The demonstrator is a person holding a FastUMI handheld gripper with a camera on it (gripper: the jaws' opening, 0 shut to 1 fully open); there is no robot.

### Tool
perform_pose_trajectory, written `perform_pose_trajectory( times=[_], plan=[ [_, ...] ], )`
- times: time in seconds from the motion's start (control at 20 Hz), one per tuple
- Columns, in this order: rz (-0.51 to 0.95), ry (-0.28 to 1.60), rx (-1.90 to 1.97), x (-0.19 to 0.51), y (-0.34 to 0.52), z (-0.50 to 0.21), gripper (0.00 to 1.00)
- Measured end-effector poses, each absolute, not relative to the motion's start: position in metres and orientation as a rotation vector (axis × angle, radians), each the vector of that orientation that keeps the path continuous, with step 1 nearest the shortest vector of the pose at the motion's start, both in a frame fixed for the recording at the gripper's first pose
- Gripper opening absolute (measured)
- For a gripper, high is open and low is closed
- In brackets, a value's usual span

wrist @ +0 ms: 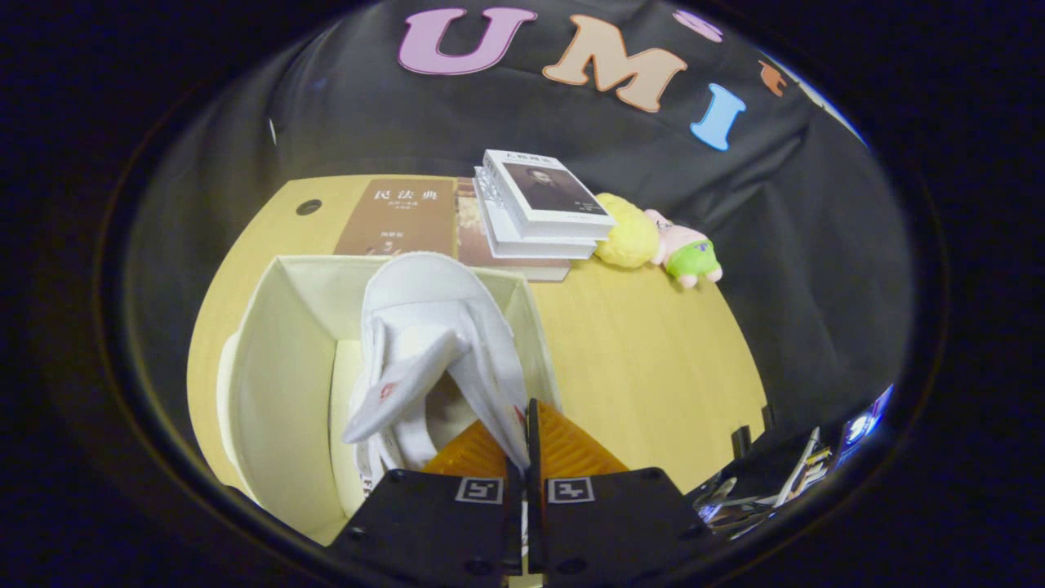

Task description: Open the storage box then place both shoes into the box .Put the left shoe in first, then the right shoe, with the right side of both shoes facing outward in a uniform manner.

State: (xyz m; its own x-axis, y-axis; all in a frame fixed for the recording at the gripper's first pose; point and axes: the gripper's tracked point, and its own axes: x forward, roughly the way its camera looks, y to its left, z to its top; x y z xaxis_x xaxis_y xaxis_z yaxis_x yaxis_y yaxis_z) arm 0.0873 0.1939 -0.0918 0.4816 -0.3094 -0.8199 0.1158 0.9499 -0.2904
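A white shoe (433, 327) hangs toe-away from me over the open cream storage box (277, 359), its tongue flopped forward and its toe near the box's far wall. My gripper (526, 425) is shut on the shoe's right side wall at the collar, with both fingers pressed together on the thin edge. The box stands on the wooden table (653, 359) with its opening up, and its pale inner floor shows to the left of the shoe. I cannot tell whether another shoe lies in the box under this one.
Beyond the box lie a brown book (400, 216) and a stack of white books (539, 208). A yellow plush toy (629, 233) and a pink-and-green plush (690, 249) sit at the table's far right. Bare tabletop lies right of the box.
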Motion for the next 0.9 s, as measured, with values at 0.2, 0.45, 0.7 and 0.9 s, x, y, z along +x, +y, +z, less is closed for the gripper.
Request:
perform_pose_trajectory(
  times=[0.2,0.45,0.7,0.9],
  plan=[
    [-0.275,1.091,-0.215,0.071,0.191,-0.104,0.06],
    [-0.283,1.119,-0.261,0.072,0.190,-0.121,0.06],
    [-0.233,1.118,-0.173,0.072,0.198,-0.117,0.20],
    [-0.179,1.066,-0.139,0.070,0.205,-0.090,0.41]
  ],
)
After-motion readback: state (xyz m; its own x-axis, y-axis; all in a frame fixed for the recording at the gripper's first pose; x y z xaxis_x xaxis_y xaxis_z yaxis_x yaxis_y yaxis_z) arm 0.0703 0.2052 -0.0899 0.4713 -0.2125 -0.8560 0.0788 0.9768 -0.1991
